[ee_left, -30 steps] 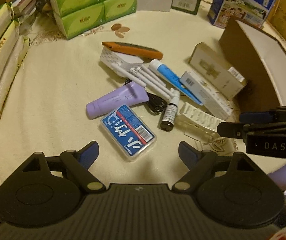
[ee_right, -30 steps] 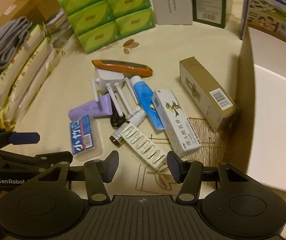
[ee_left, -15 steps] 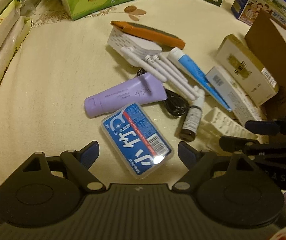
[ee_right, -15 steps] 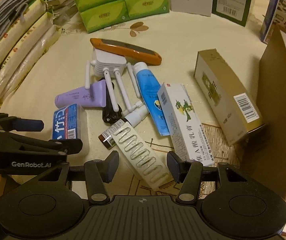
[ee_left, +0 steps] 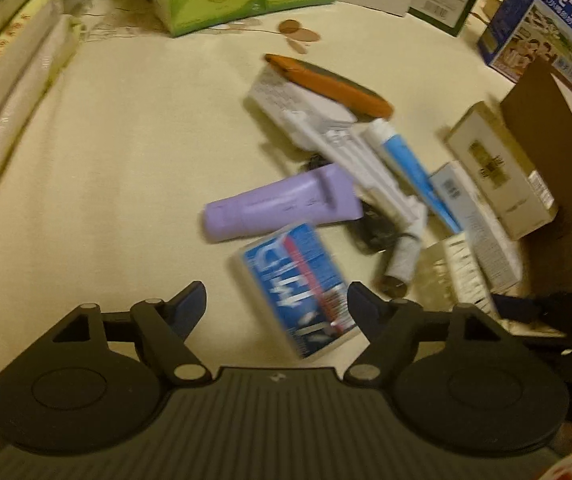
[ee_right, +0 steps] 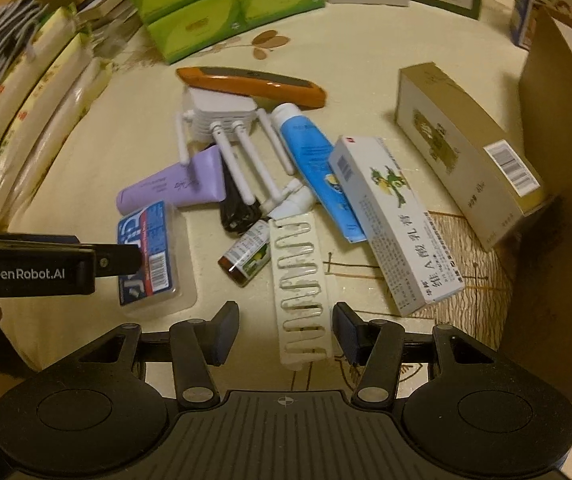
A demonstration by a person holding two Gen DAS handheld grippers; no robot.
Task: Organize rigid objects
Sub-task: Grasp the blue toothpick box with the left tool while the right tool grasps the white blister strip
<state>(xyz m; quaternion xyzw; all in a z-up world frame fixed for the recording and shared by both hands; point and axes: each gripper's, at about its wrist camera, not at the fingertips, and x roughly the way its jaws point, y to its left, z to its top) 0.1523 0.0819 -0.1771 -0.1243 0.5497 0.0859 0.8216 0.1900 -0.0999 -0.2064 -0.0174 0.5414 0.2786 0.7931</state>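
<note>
Left claw (ee_left: 277, 307) closing, nothing yet clamped, blue-labelled clear case (ee_left: 297, 290) bracketed; right claw (ee_right: 286, 334) parted astride white slotted strip (ee_right: 299, 284), brown bottle (ee_right: 246, 258) beside.

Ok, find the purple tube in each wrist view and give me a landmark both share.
Left wrist view: the purple tube lies mid-frame, cap end to the left, just above the blue-labelled clear case.
Right wrist view: the purple tube lies left of centre, cap end to the lower left, just above the same case.
Shared landmark: the orange utility knife, beyond the pile in both views.
</note>
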